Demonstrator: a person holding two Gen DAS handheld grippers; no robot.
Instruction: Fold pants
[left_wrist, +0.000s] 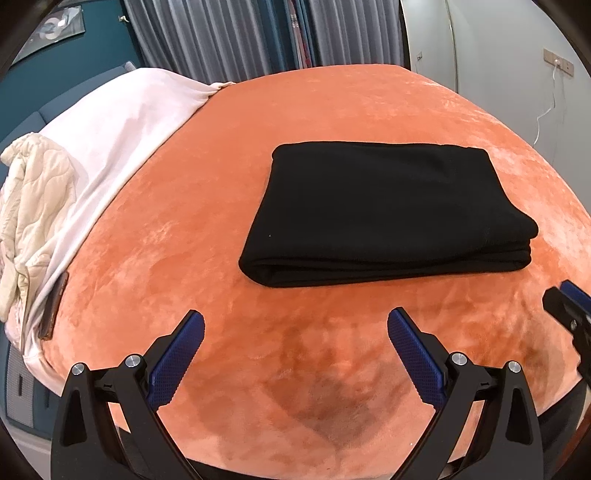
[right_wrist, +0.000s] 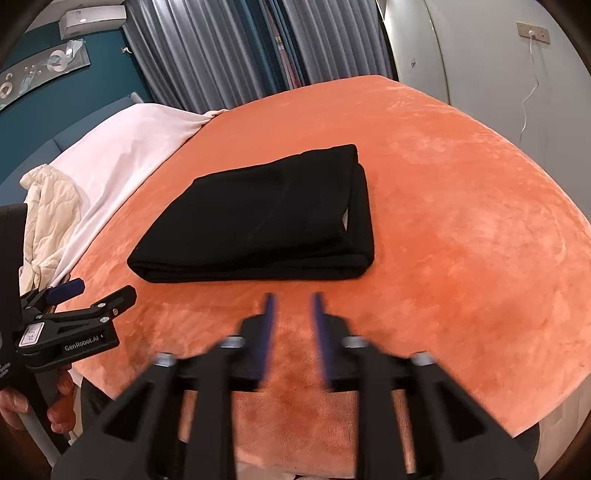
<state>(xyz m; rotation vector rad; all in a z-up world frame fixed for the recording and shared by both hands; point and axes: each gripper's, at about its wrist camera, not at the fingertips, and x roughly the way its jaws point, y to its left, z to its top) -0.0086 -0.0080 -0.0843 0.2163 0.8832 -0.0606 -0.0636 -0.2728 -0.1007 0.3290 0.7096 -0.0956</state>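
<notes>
A: What is seen first, and why is it laid so?

B: A wide bed is covered by an orange blanket (left_wrist: 351, 110), soft and plush. It is used as the working surface. Behind it, grey curtains (left_wrist: 229, 33) and a teal wall (right_wrist: 92, 74) are seen, and a white sheet (left_wrist: 122, 122) is left uncovered on the far left side.

A: And where are the pants?

B: The black pants (left_wrist: 384, 210) are laid flat in the middle of the blanket, folded into a thick rectangle with several layers shown at the near edge. It is judged that the folding is almost or fully done.

A: How are the tools held?

B: The left gripper (left_wrist: 295, 332) is kept wide apart above the blanket, near the pants but not touching, and nothing is grasped. The right gripper (right_wrist: 293, 306) is blurred; its jaws are parted with a gap between them, and only blanket is seen there. Probably both are kept back so the fold is not disturbed.

A: Anything small?

B: A cream quilted cloth (left_wrist: 33, 206) is bunched at the left, and a phone (left_wrist: 55, 306) is laid beside it.
</notes>
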